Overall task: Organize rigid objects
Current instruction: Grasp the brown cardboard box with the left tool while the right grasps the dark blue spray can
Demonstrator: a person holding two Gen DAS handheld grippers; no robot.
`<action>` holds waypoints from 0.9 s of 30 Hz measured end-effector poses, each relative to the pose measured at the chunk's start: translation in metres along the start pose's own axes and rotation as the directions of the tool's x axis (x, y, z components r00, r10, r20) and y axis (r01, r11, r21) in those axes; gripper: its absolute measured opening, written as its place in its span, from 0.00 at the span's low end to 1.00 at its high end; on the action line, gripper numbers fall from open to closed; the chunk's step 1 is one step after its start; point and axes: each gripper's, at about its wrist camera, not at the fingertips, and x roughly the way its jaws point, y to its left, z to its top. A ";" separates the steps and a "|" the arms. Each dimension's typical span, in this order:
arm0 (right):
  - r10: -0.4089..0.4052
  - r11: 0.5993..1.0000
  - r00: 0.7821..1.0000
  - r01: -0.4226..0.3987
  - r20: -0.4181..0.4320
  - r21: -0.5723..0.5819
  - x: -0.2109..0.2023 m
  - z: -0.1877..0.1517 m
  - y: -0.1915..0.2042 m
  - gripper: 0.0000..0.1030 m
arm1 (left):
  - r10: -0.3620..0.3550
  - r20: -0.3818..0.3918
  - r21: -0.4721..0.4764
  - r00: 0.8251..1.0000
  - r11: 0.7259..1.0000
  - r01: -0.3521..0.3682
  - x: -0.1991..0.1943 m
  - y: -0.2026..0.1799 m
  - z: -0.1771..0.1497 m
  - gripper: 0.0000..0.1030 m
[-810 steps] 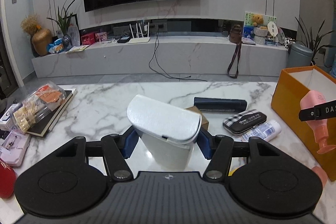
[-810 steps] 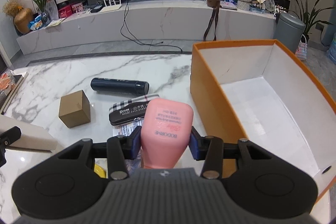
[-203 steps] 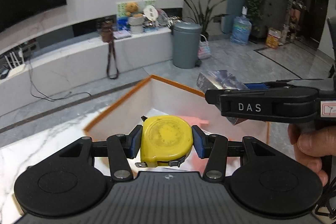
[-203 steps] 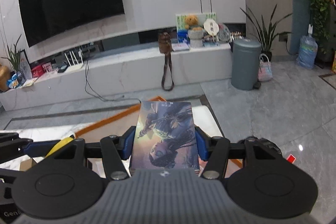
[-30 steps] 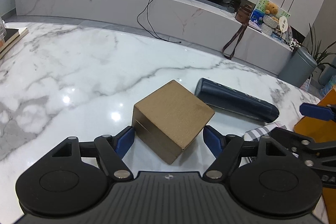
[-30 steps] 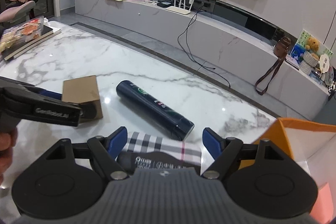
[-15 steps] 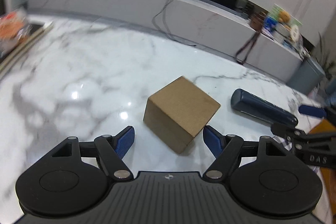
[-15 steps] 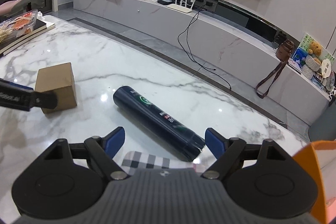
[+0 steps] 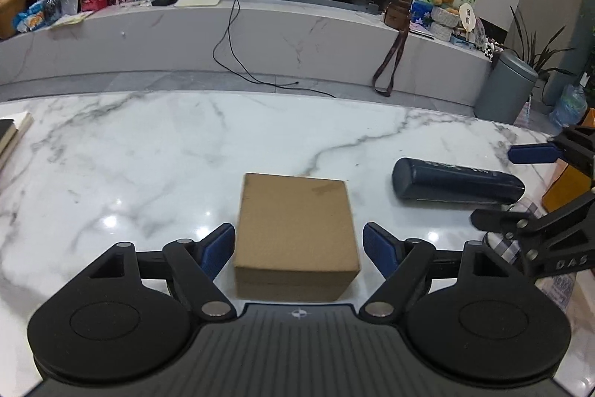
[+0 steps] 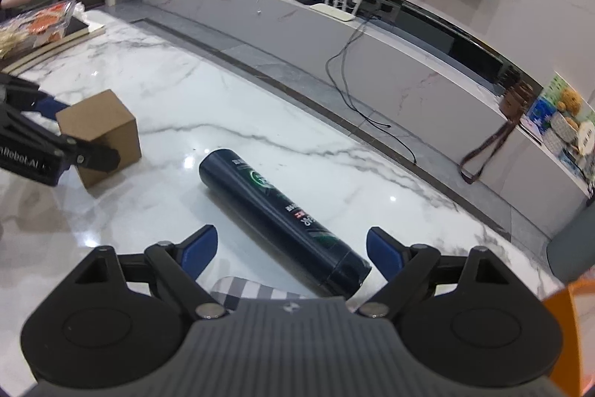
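A brown cardboard box (image 9: 295, 226) sits on the white marble table (image 9: 148, 151). My left gripper (image 9: 298, 245) is open, its blue pads on either side of the box with small gaps. A dark navy bottle (image 10: 282, 222) lies on its side to the right; it also shows in the left wrist view (image 9: 457, 184). My right gripper (image 10: 292, 246) is open, its fingers straddling the bottle's cap end. The box also shows in the right wrist view (image 10: 98, 133) at the left. A plaid case (image 10: 253, 289) lies just under the right gripper.
The orange box's corner (image 10: 569, 307) is at the far right, also in the left wrist view (image 9: 565, 185). Books with snack packs (image 10: 41, 28) lie at the table's far left. Beyond the table stand a low TV bench (image 9: 260, 32) and a grey bin (image 9: 505, 88).
My left gripper has squared up to the cardboard box and moved in around it. My right gripper has moved forward off the plaid case, so its fingers now straddle the bottle.
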 end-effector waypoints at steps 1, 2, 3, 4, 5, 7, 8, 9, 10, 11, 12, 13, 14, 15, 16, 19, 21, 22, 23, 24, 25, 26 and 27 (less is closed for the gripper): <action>0.006 1.000 1.000 -0.006 -0.003 -0.030 0.002 0.001 0.001 0.83 | 0.004 0.000 -0.005 1.000 1.000 -0.004 0.001 0.000 0.000 0.88; 0.014 0.997 1.000 -0.014 -0.005 -0.073 0.005 0.003 0.003 0.83 | 0.012 0.002 -0.009 1.000 1.000 -0.012 0.001 -0.001 0.000 0.88; 0.023 0.993 1.000 -0.024 -0.005 -0.112 0.007 0.004 0.005 0.83 | 0.015 0.002 -0.011 1.000 1.000 -0.015 0.002 -0.001 -0.001 0.88; 0.034 0.988 0.999 -0.035 -0.006 -0.147 0.008 0.005 0.008 0.83 | 0.016 0.003 -0.010 1.000 1.000 -0.016 0.002 -0.001 -0.001 0.88; 0.048 0.982 0.999 -0.048 -0.006 -0.183 0.010 0.006 0.010 0.83 | 0.018 0.001 -0.006 1.000 1.000 -0.018 0.003 -0.001 -0.002 0.87; 0.070 0.973 0.997 -0.071 -0.012 -0.221 0.015 0.009 0.012 0.83 | 0.023 -0.010 -0.004 1.000 1.000 -0.023 0.005 0.001 -0.004 0.82; 0.081 0.969 0.997 -0.082 -0.016 -0.232 0.019 0.011 0.013 0.83 | 0.023 -0.013 -0.008 1.000 1.000 -0.023 0.006 0.002 -0.004 0.81; 0.090 0.966 0.996 -0.092 -0.019 -0.240 0.021 0.012 0.013 0.83 | 0.024 -0.004 -0.013 1.000 1.000 -0.024 0.005 0.004 -0.005 0.80; 0.098 0.964 0.995 -0.100 -0.022 -0.246 0.025 0.012 0.013 0.82 | 0.021 -0.001 -0.022 1.000 1.000 -0.021 0.006 0.005 -0.004 0.80; 0.106 0.962 0.994 -0.109 -0.026 -0.251 0.028 0.013 0.013 0.82 | 0.017 0.001 -0.032 1.000 0.999 -0.017 0.006 0.006 -0.004 0.80; 0.116 0.962 0.993 -0.116 -0.016 -0.247 0.030 0.013 0.012 0.82 | 0.012 0.002 -0.041 1.000 0.999 -0.012 0.006 0.008 -0.003 0.80; 0.127 0.962 0.992 -0.126 -0.015 -0.241 0.032 0.013 0.012 0.82 | 0.009 0.003 -0.046 1.000 0.999 -0.009 0.006 0.008 -0.003 0.80; 0.139 0.963 0.990 -0.139 -0.014 -0.230 0.033 0.013 0.009 0.82 | 0.005 0.004 -0.051 1.000 0.999 -0.005 0.006 0.009 -0.002 0.78; 0.150 0.964 0.989 -0.149 -0.014 -0.220 0.034 0.013 0.006 0.82 | 0.004 0.005 -0.055 1.000 0.998 -0.003 0.005 0.009 -0.002 0.75; 0.161 0.965 0.987 -0.161 -0.016 -0.207 0.035 0.013 0.004 0.81 | 0.003 0.005 -0.058 1.000 0.998 -0.003 0.005 0.009 -0.002 0.73; 0.214 0.965 0.976 -0.216 -0.034 -0.146 0.038 0.013 -0.007 0.74 | -0.002 0.003 -0.059 1.000 0.998 0.002 0.005 0.009 -0.002 0.71; 0.233 0.965 0.972 -0.236 -0.043 -0.115 0.040 0.013 -0.013 0.68 | -0.013 0.004 -0.059 1.000 0.998 0.014 0.004 0.009 -0.002 0.70; 0.237 0.965 0.970 -0.241 -0.049 -0.099 0.040 0.013 -0.015 0.65 | -0.021 0.004 -0.058 1.000 0.998 0.022 0.003 0.009 -0.003 0.70; 0.235 0.967 0.971 -0.239 -0.052 -0.093 0.041 0.014 -0.016 0.62 | -0.027 0.002 -0.056 1.000 0.998 0.027 0.003 0.008 -0.003 0.70; 0.230 0.968 0.972 -0.234 -0.055 -0.090 0.041 0.014 -0.016 0.57 | -0.032 -0.001 -0.054 0.999 0.998 0.032 0.002 0.007 -0.003 0.70; 0.227 0.969 0.972 -0.232 -0.058 -0.090 0.041 0.014 -0.017 0.55 | -0.039 -0.004 -0.050 0.999 0.998 0.038 0.002 0.006 -0.004 0.70; 0.226 0.969 0.972 -0.231 -0.063 -0.088 0.040 0.014 -0.017 0.55 | -0.044 -0.008 -0.045 0.999 0.998 0.044 0.001 0.004 -0.004 0.70; 0.224 0.970 0.972 -0.229 -0.066 -0.086 0.039 0.014 -0.016 0.54 | -0.050 -0.014 -0.036 0.999 0.998 0.049 0.001 0.002 -0.005 0.70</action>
